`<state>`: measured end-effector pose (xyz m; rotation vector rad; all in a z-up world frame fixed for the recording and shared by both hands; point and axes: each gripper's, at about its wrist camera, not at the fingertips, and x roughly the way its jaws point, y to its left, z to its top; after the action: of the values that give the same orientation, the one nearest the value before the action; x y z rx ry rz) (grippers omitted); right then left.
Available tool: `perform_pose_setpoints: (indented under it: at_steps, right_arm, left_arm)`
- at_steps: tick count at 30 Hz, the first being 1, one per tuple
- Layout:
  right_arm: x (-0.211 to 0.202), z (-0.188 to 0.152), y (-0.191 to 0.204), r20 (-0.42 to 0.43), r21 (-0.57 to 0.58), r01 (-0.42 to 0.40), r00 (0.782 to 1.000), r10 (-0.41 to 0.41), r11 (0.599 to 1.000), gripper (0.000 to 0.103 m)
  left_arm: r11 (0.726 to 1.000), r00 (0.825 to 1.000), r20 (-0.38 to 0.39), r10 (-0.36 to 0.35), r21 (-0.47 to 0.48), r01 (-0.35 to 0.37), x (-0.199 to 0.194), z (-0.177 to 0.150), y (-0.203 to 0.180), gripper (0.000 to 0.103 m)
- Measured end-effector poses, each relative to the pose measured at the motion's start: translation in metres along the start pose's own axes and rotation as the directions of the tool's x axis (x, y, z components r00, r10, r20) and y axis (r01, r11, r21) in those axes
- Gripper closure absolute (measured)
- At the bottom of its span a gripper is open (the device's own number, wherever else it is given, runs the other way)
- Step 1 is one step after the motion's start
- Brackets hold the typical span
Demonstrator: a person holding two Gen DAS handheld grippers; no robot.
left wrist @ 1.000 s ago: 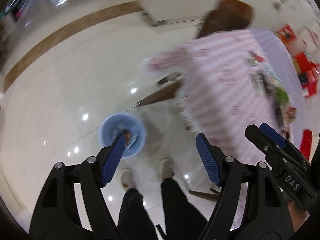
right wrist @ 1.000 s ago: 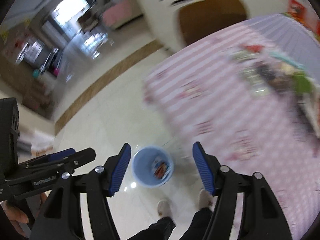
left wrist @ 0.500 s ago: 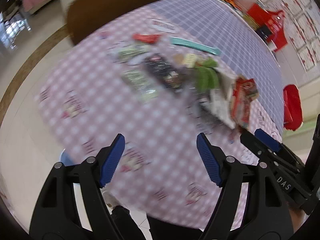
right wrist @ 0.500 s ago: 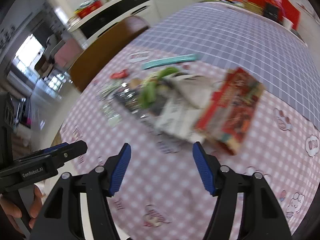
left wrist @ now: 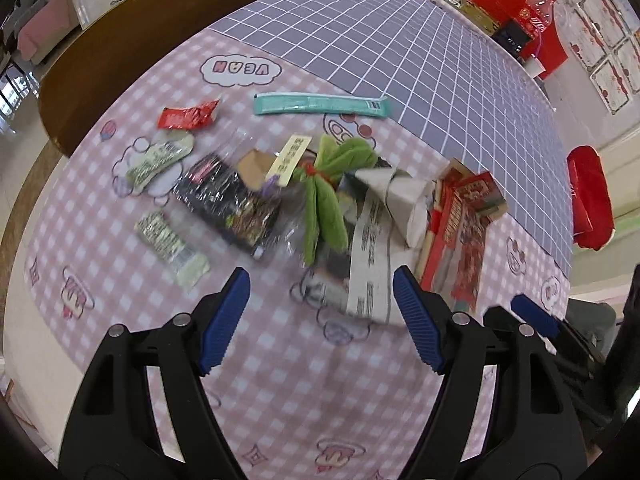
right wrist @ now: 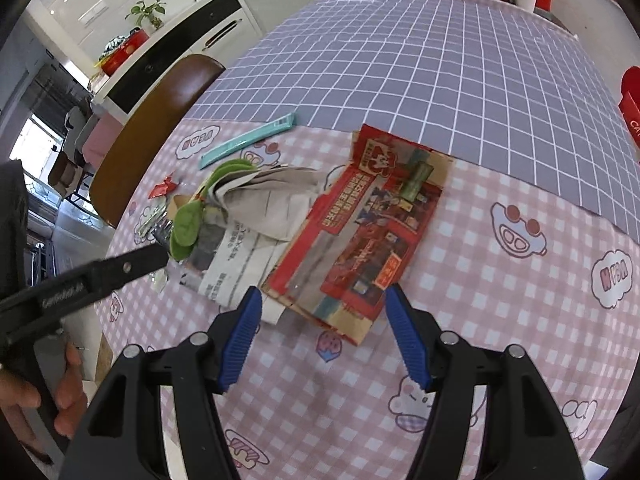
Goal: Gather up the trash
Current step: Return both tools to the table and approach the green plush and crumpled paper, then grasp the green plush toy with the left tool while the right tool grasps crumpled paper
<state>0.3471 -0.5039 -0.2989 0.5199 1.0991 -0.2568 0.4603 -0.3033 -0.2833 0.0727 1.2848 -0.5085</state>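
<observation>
Both tools swung from floor bin to table (left wrist: 280,380) trash; left tool (left wrist: 321,322) & right tool (right wrist: 323,336) agape, empty.

The right gripper (right wrist: 322,330) hangs with jaws apart over the near edge of a red printed carton (right wrist: 360,228). Left of the carton lie folded newspaper (right wrist: 256,220) and green leaves (right wrist: 188,228); beyond it, a teal strip (right wrist: 248,140).

Bright daylight, fisheye warp, slight blur
</observation>
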Motion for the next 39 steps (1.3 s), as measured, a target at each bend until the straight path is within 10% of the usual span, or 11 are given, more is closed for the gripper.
perform_pose_setpoints:
  at_steps: [10, 17, 39]
  right_arm:
    - [0.013, 0.012, 0.006, -0.006, 0.001, -0.028, 1.000, 0.028, 1.000, 0.040]
    - [0.024, 0.021, 0.016, -0.020, 0.005, -0.062, 0.998, 0.063, 0.998, 0.040]
    - [0.086, 0.059, 0.072, -0.096, -0.032, -0.171, 0.981, 0.167, 0.985, 0.040]
  left_arm:
    - [1.000, 0.999, -0.051, 0.015, 0.026, -0.013, 0.034, 0.022, -0.002, 0.050]
    - [0.999, 0.996, -0.088, 0.028, 0.041, -0.025, 0.041, 0.029, 0.003, 0.095]
    - [0.999, 0.992, 0.122, 0.020, -0.038, -0.016, -0.066, 0.007, 0.039, 0.097]
